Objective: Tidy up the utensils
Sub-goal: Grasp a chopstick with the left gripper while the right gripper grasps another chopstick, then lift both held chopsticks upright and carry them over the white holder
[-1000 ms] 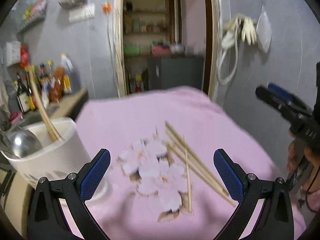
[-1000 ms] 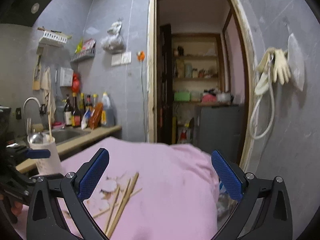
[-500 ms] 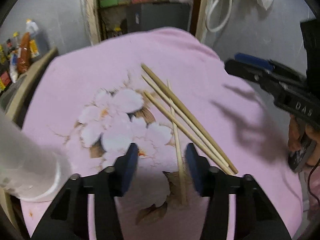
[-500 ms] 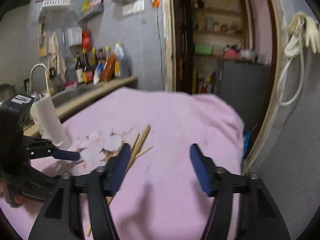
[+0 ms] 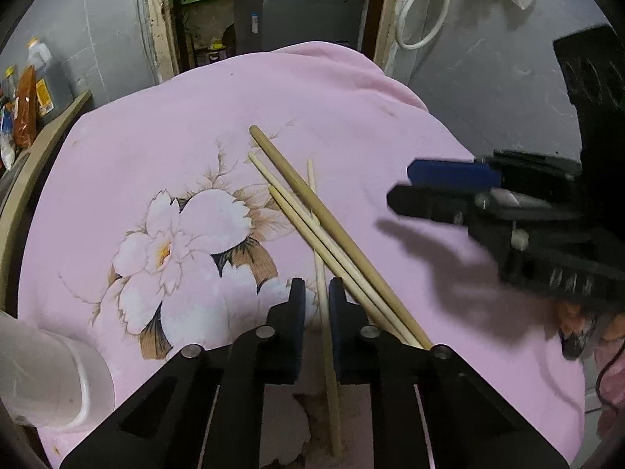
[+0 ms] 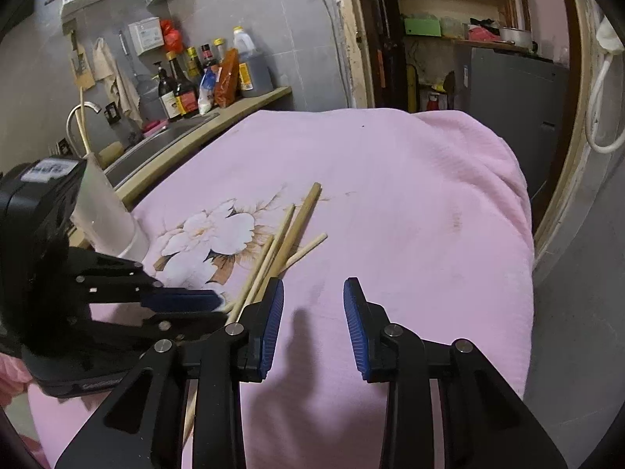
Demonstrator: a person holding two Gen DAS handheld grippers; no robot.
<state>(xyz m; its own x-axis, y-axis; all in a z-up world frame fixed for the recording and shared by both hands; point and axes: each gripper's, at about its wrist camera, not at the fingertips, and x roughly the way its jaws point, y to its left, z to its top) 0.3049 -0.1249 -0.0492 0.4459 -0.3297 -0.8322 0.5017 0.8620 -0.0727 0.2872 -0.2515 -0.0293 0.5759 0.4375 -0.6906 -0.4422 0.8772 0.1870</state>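
Observation:
Several wooden chopsticks (image 5: pixel 312 211) lie crossed on a pink flowered cloth (image 5: pixel 187 125). My left gripper (image 5: pixel 317 293) is low over the cloth, its jaws nearly closed around one thin chopstick (image 5: pixel 323 312) that runs between them. My right gripper (image 6: pixel 313 293) is open and empty, hovering just right of the chopsticks (image 6: pixel 289 234). It shows in the left wrist view (image 5: pixel 441 187) at the right. A white utensil holder (image 5: pixel 50 383) stands at the cloth's left edge, also in the right wrist view (image 6: pixel 105 215).
A sink counter with sauce bottles (image 6: pixel 203 82) runs along the left. A doorway with shelves (image 6: pixel 449 31) is behind the table. A grey wall with a hanging hose (image 5: pixel 422 11) is on the right.
Both grippers have dropped toward the cloth and narrowed. The left jaws have closed in around the thin chopstick. The right gripper has moved in beside the chopsticks.

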